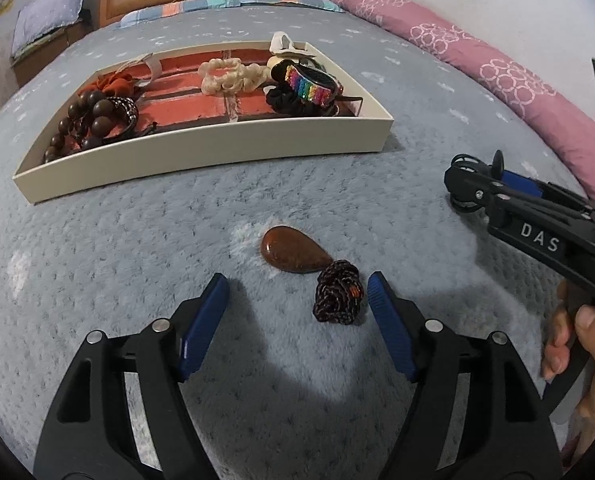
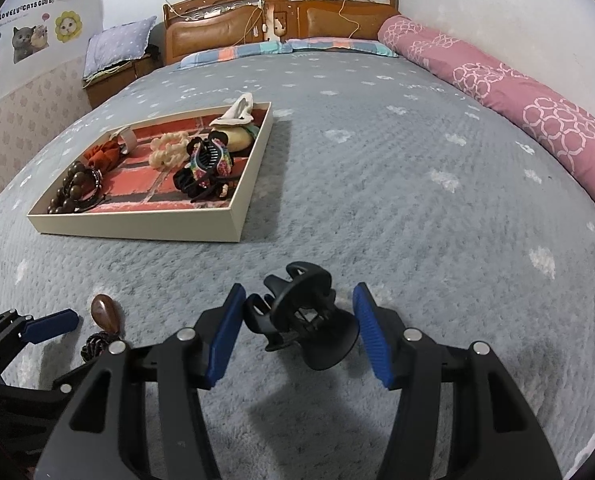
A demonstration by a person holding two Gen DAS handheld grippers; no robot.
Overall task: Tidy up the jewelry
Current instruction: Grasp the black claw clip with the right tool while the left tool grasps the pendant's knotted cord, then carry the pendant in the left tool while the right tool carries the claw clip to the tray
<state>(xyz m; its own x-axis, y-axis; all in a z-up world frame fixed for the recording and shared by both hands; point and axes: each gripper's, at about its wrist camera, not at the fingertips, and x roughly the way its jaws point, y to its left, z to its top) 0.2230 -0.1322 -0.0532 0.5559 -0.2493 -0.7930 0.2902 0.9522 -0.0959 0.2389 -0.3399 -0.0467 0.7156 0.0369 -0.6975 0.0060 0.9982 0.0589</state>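
A brown teardrop pendant [image 1: 291,250] lies on the grey bedspread, with a dark knotted cord [image 1: 337,298] attached at its narrow end. My left gripper [image 1: 297,286] hovers open just short of them; the knot sits close to its right pad [image 1: 385,320] without touching, and the pendant is just beyond the tips. My right gripper [image 2: 297,290] is shut on a black claw clip [image 2: 301,320], held off the bedspread. The left wrist view shows that gripper [image 1: 493,186] at the right with the clip [image 1: 463,172] at its tip. The pendant [image 2: 105,312] and the left pad [image 2: 49,326] appear at the lower left.
A cream tray [image 1: 217,152] [image 2: 137,232] with a brick-pattern floor stands further up the bed. It holds brown beads [image 1: 85,120], an orange scrunchie, a cream scrunchie [image 1: 229,74], a rainbow clip [image 1: 309,86] and black ties. A pink bolster [image 2: 517,92] runs along the right. A hand [image 1: 585,344] grips the right handle.
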